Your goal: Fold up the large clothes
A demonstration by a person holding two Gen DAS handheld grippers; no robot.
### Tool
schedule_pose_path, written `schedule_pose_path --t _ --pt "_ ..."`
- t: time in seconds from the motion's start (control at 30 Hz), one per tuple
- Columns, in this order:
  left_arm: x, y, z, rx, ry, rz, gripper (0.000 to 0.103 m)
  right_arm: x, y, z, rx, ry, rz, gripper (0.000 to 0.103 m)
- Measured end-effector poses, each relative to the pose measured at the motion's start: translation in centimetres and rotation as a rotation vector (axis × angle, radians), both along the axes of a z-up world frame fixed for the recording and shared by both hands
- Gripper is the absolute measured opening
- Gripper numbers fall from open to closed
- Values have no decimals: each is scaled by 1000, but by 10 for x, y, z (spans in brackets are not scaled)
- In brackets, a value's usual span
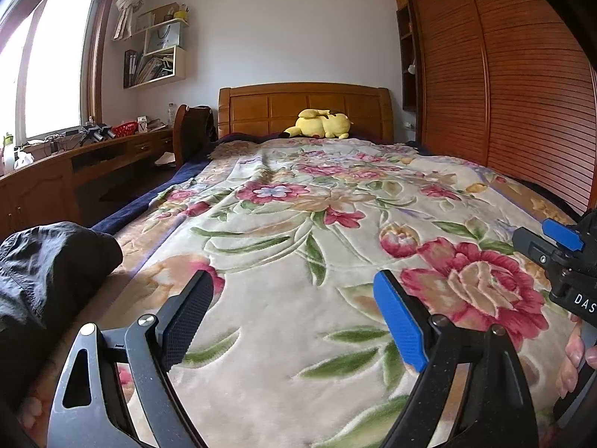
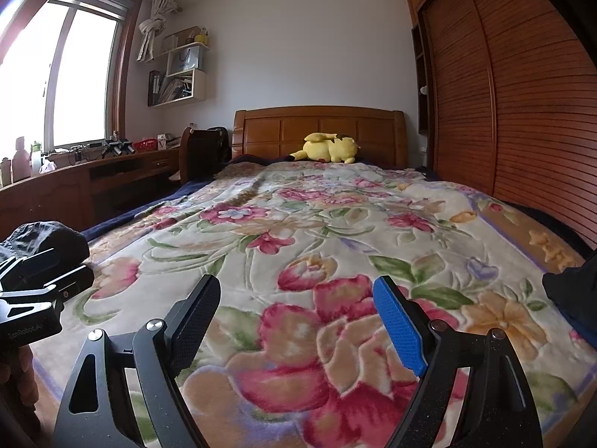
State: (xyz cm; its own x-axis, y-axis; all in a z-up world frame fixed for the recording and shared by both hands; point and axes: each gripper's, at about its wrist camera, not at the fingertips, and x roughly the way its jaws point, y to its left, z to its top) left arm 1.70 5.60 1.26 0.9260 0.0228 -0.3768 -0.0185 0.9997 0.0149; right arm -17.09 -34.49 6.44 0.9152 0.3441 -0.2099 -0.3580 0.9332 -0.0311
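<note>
A dark, crumpled garment (image 1: pixel 48 272) lies in a heap at the near left edge of the bed, left of my left gripper (image 1: pixel 294 298); it also shows in the right wrist view (image 2: pixel 48 239). Another dark cloth (image 2: pixel 571 298) sits at the right edge of the bed in the right wrist view. My left gripper is open and empty above the floral blanket (image 1: pixel 298 216). My right gripper (image 2: pixel 298 306) is open and empty above the blanket (image 2: pixel 317 231). The right gripper's body (image 1: pixel 559 257) shows at the right edge of the left wrist view.
A yellow plush toy (image 1: pixel 321 125) lies by the wooden headboard (image 1: pixel 306 106). A slatted wooden wardrobe (image 1: pixel 503 86) runs along the right. A desk (image 1: pixel 74 164) with clutter and a chair (image 1: pixel 194 130) stand on the left under the window.
</note>
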Motion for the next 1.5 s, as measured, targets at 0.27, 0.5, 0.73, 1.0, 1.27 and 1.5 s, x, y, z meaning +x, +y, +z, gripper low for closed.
schedule_pose_path --t 0.27,0.5,0.73,1.0,1.27,1.5 --pt "-2 0 2 -3 -4 -6 88 0 -1 -2 -4 1 3 85" --pt "-2 0 3 -5 -8 -3 88 1 -1 -2 -7 2 2 85" --pt "-2 0 4 -5 -9 -3 88 1 -1 -2 -11 -2 5 85" --pt "-2 -1 4 -5 -9 -3 88 2 -3 -2 -8 -2 8 85" --pt "-3 0 4 -5 -10 -2 88 2 -3 -2 -7 -5 7 85" --pt "-3 0 4 -3 -10 -3 88 5 -6 -3 -4 2 15 85"
